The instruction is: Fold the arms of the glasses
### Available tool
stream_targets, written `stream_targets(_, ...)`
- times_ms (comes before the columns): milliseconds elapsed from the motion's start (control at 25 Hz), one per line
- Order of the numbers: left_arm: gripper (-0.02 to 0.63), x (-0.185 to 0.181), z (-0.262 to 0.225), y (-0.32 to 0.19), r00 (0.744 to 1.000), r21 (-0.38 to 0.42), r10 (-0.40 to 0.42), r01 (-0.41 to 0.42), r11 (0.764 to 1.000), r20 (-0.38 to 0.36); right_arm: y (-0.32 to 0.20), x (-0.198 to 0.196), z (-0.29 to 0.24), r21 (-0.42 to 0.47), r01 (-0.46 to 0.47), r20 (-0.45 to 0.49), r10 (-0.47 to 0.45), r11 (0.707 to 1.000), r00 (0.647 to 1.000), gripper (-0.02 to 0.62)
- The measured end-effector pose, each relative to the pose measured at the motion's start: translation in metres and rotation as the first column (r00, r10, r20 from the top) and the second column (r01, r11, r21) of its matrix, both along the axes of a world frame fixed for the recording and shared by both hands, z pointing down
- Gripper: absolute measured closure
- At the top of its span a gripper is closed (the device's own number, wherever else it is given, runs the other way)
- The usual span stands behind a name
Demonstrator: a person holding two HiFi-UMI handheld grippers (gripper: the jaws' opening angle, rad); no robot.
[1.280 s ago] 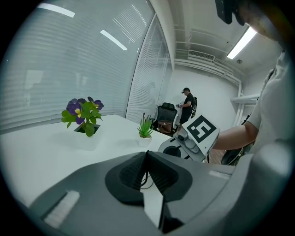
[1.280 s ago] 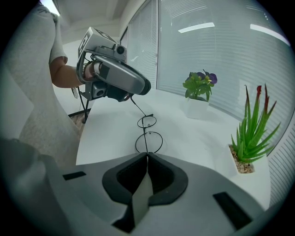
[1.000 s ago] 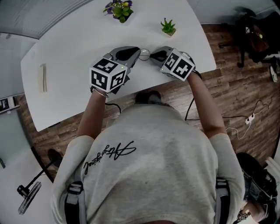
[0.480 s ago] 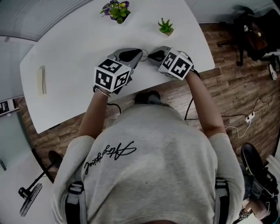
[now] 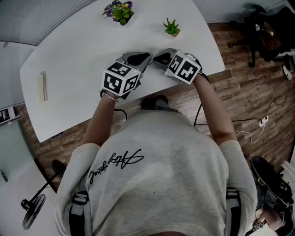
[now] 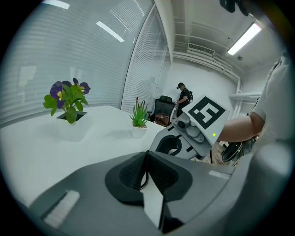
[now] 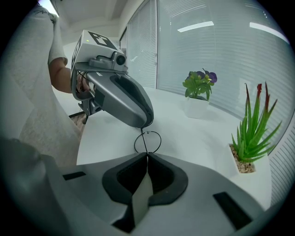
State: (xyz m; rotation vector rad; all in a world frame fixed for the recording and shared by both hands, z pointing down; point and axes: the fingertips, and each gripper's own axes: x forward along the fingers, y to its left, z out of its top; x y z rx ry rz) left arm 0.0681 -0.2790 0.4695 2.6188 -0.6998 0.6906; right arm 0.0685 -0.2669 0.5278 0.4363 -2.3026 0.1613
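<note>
The glasses (image 7: 147,140) are thin black wire; one round rim and a straight wire show in the right gripper view, just above the white table (image 5: 78,50). My right gripper (image 7: 147,156) is shut on the lower end of that wire. The left gripper (image 7: 145,124) comes in from the upper left and is shut on the wire's upper end. In the left gripper view a thin wire (image 6: 146,179) sits between the closed pads of my left gripper (image 6: 145,154), and the right gripper (image 6: 168,144) is close ahead. From the head view both gripper tips meet, left (image 5: 148,56) and right (image 5: 157,57), hiding the glasses.
A pot of purple flowers (image 5: 121,11) and a small green plant (image 5: 172,28) stand at the table's far side. A pale strip (image 5: 42,86) lies far left. The table's near edge runs just under my hands. A person (image 6: 183,94) stands in the background.
The left gripper has closed in toward the right one. The round lens that showed between the two tips a second ago is now covered by them. The right gripper has stayed put.
</note>
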Motion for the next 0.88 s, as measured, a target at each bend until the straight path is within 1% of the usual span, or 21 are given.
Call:
stream_targets(400, 0.588, 0.005, 0.012, -0.001, 1.000, -0.014, 0.001, -0.001, 1.000, 0.023, 0.001, -0.001, 0.000, 0.000, 0.000, 0.000, 0.000, 1.000, 1.000, 0.583)
stream_targets(720, 0.588, 0.008, 0.021, -0.002, 1.000, -0.042, -0.010, 0.011, 0.999, 0.019, 0.000, -0.001, 0.000, 0.000, 0.000, -0.001, 0.000, 1.000, 1.000, 0.583)
stream_targets(880, 0.588, 0.009, 0.024, -0.003, 0.999, -0.040, -0.015, 0.016, 0.999, 0.033, 0.000, -0.001, -0.001, 0.006, 0.000, -0.002, 0.000, 1.000, 1.000, 0.583)
